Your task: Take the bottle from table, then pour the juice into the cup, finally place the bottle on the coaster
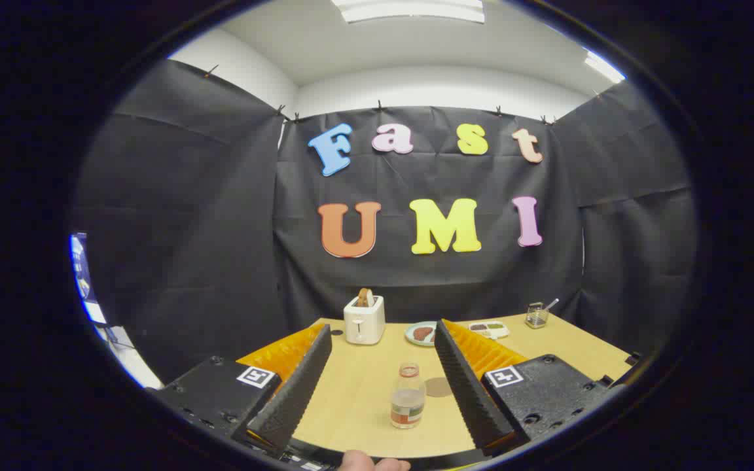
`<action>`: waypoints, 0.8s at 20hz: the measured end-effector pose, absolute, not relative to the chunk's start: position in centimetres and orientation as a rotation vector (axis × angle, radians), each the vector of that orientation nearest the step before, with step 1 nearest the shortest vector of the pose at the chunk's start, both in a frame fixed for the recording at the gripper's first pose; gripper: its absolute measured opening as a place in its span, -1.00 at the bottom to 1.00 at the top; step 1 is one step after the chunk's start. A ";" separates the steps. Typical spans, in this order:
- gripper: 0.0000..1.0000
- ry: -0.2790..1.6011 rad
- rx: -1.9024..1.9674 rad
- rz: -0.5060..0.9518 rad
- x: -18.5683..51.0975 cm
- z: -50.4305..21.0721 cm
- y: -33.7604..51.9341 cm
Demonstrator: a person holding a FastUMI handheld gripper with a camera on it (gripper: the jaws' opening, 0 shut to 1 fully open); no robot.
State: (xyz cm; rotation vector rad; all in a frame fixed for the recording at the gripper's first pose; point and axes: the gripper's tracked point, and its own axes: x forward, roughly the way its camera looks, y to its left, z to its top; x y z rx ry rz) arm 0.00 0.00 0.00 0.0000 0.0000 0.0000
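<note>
A small clear bottle (408,397) with a red-rimmed open neck and a label stands upright on the wooden table (364,392), between my two fingers but still a little ahead of their pads. A round brown coaster (438,386) lies flat just behind and right of the bottle. My gripper (382,337) is open wide, its ridged black fingers (298,386) on either side of the bottle, touching nothing. I cannot make out a cup.
A white toaster (364,318) with bread in it stands at the table's far side. Beside it sit a plate (421,333) with food, a flat tray (489,328) and a wire holder (537,315) with a utensil. Black cloth walls enclose the table.
</note>
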 end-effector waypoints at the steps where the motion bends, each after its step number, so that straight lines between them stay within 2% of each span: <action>1: 1.00 0.002 0.002 -0.002 0.0 0.0 -0.1; 16: 1.00 -0.017 0.001 -0.070 0.3 0.1 -2.4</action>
